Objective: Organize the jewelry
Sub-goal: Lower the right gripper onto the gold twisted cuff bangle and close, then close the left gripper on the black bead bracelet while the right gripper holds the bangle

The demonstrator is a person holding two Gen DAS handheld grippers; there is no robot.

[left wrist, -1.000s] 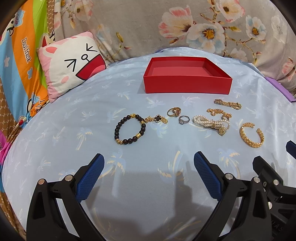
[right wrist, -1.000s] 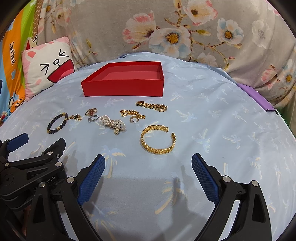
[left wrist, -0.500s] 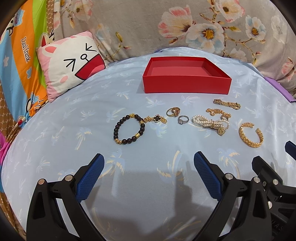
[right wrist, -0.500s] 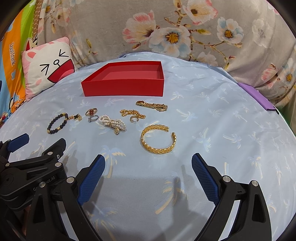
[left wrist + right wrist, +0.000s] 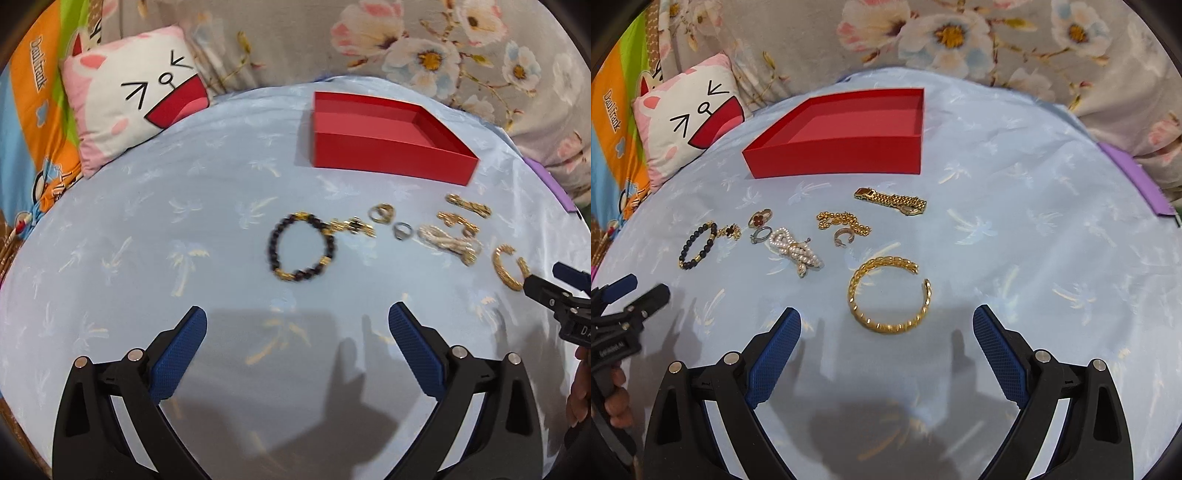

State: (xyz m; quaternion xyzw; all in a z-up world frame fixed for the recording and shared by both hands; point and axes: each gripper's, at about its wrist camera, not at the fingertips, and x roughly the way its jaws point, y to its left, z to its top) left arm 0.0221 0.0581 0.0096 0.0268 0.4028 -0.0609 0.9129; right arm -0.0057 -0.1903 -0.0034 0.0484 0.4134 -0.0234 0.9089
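An empty red box (image 5: pixel 388 144) (image 5: pixel 846 140) stands at the back of the blue cloth. Several jewelry pieces lie in front of it: a black bead bracelet (image 5: pixel 301 251) (image 5: pixel 696 245), two rings (image 5: pixel 382 214), a pearl piece (image 5: pixel 796 249), gold chains (image 5: pixel 892 199) and a gold cuff bangle (image 5: pixel 888 295) (image 5: pixel 508 267). My left gripper (image 5: pixel 297 332) is open and empty, just short of the bead bracelet. My right gripper (image 5: pixel 886 336) is open and empty, with the bangle just ahead of its fingertips.
A cat-face pillow (image 5: pixel 133 92) lies at the back left. Floral fabric (image 5: pixel 960 37) rises behind the box. A purple object (image 5: pixel 1137 181) sits at the right edge of the cloth. The other gripper shows at the edge of each view.
Both grippers have moved forward toward the jewelry. The right gripper now has the gold bangle close in front; the left one has turned and neared the bead bracelet.
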